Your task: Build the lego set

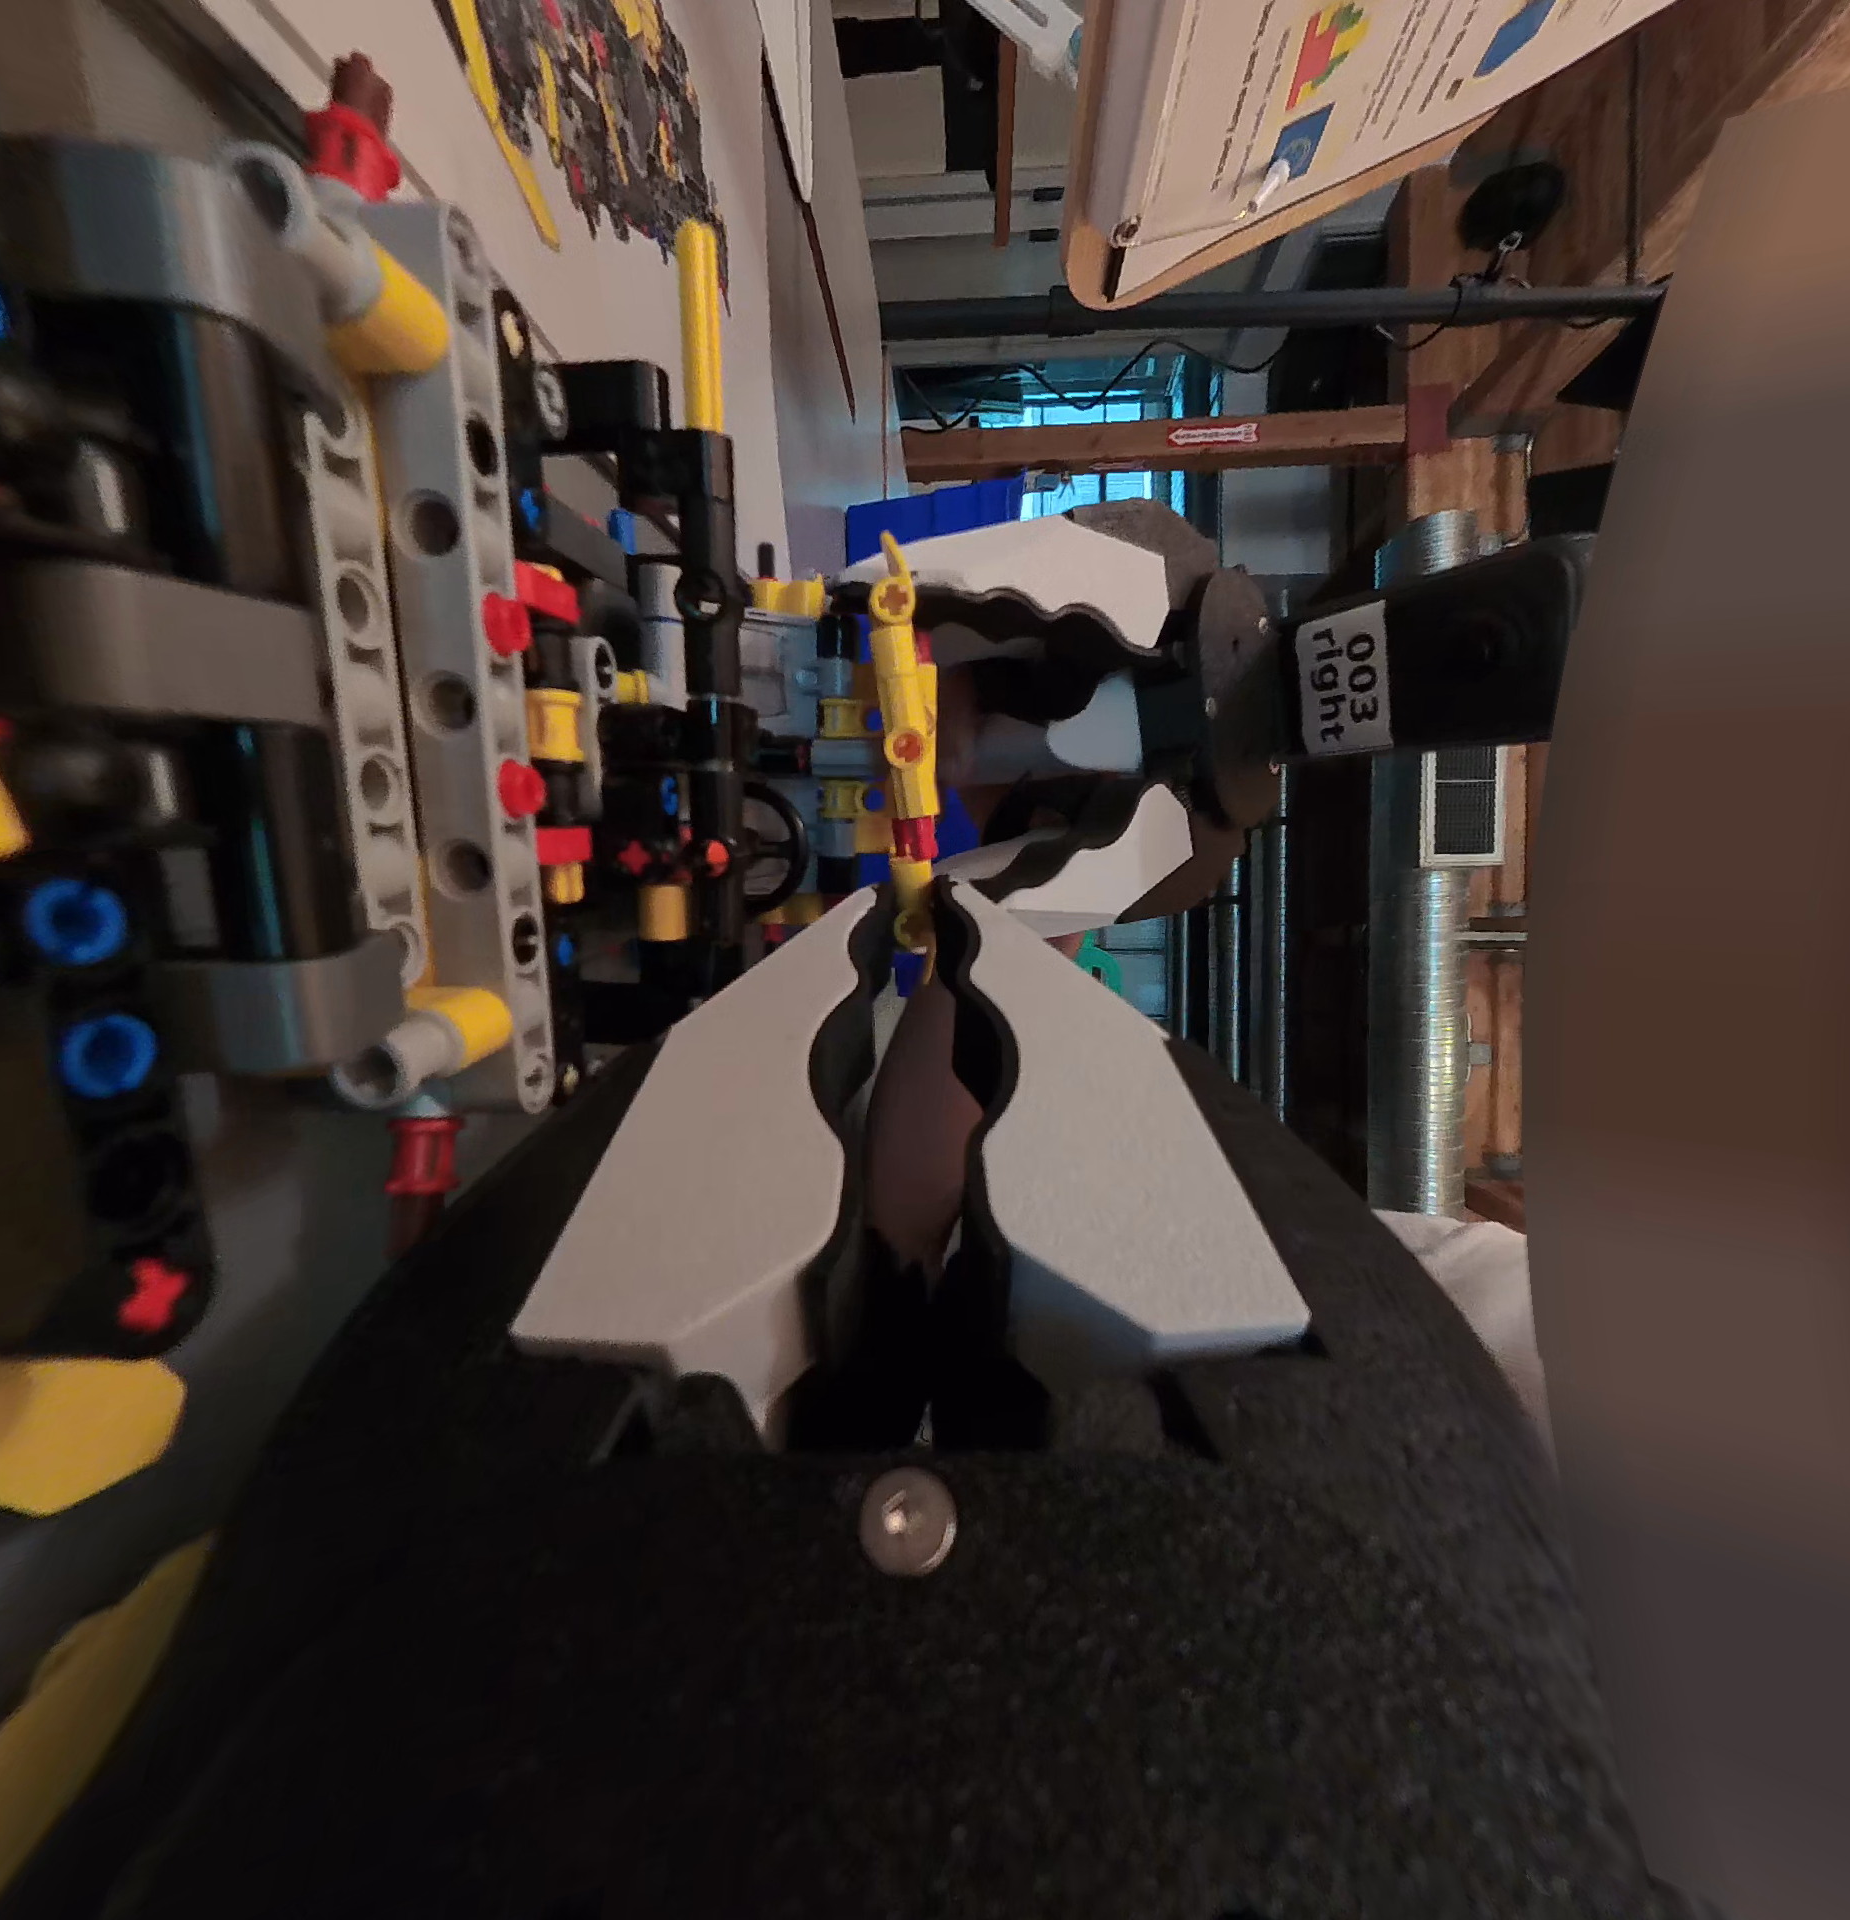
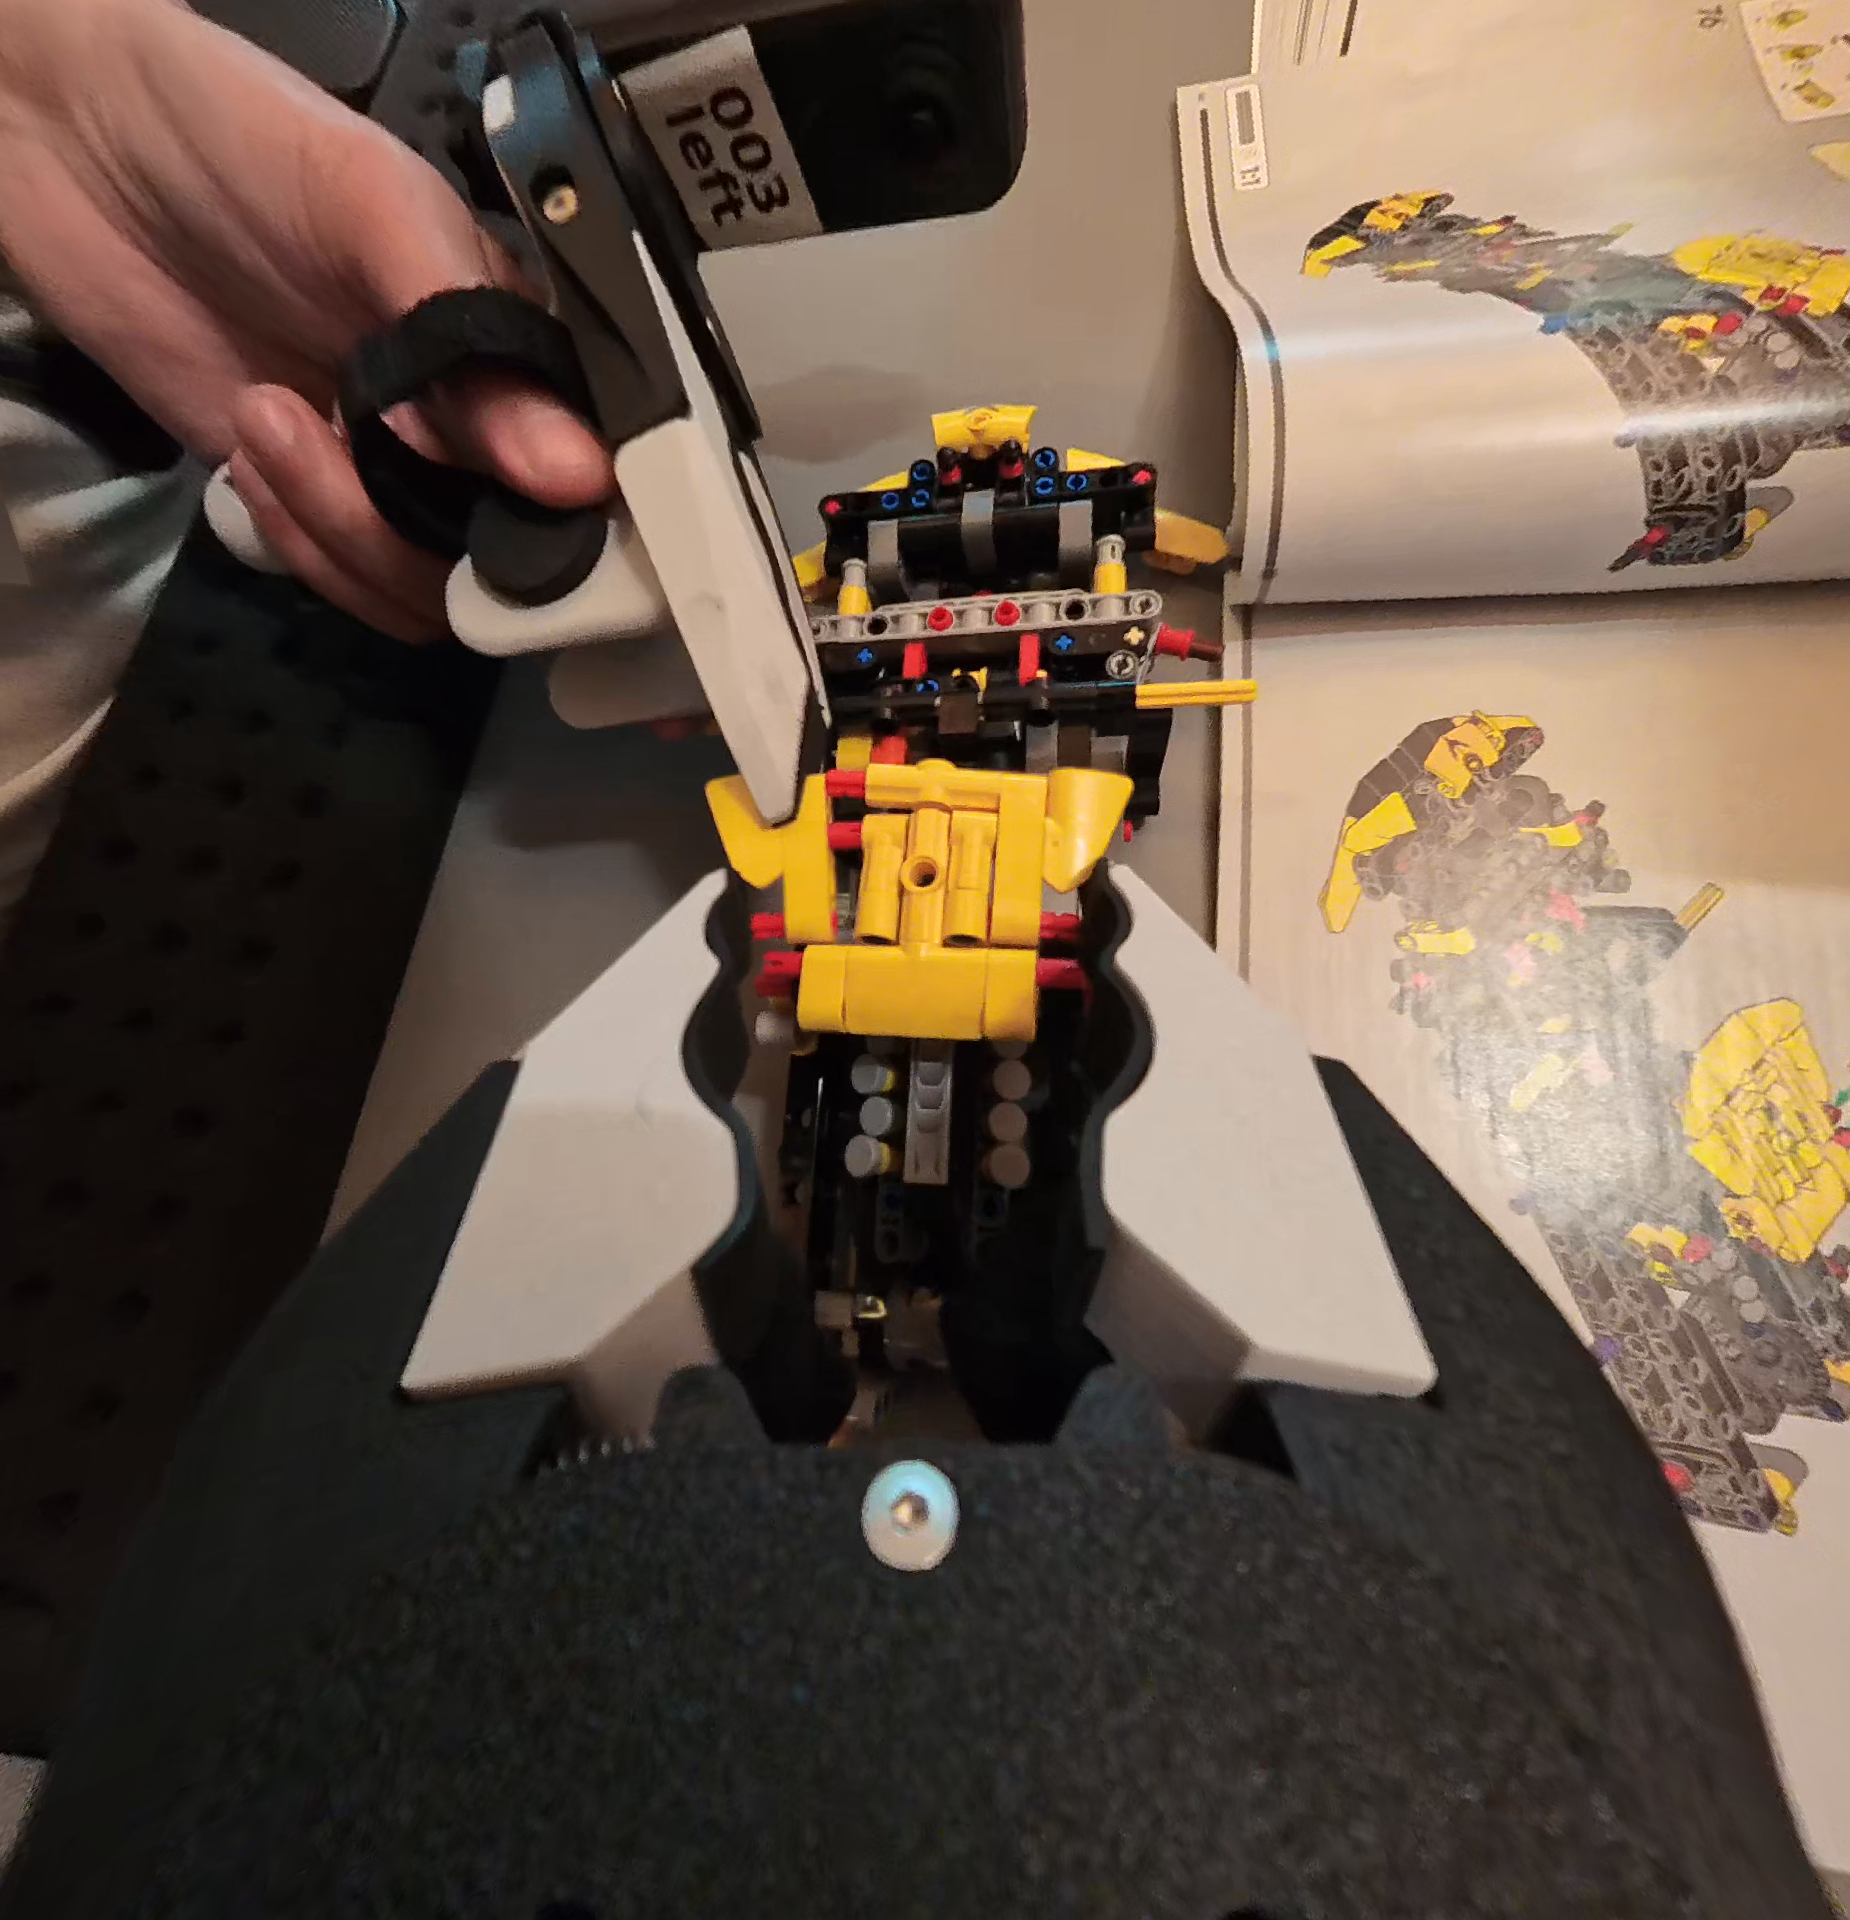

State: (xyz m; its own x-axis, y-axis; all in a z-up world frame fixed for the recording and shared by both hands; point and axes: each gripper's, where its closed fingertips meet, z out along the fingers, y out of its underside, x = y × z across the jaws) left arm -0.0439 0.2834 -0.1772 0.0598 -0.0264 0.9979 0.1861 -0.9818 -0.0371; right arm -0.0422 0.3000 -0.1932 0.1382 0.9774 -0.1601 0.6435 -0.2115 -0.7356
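Two tongs work one lego model (image 2: 988,748): left tongs (image 1: 913,914) pinch its yellow panel (image 2: 942,883), right tongs (image 2: 916,914) clasp its body, beside one open instruction booklet (image 2: 1523,727).

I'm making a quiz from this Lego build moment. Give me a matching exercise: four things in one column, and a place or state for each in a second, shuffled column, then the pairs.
Things:
1. left gripper
2. right gripper
3. instruction booklet
4. yellow axle

Places or states:
A. lies open beside the model
B. sticks out sideways from the model toward the booklet
C. pinches a yellow edge piece of the Lego model
D. jaws straddle the model's yellow block

Pairs: 1-C, 2-D, 3-A, 4-B
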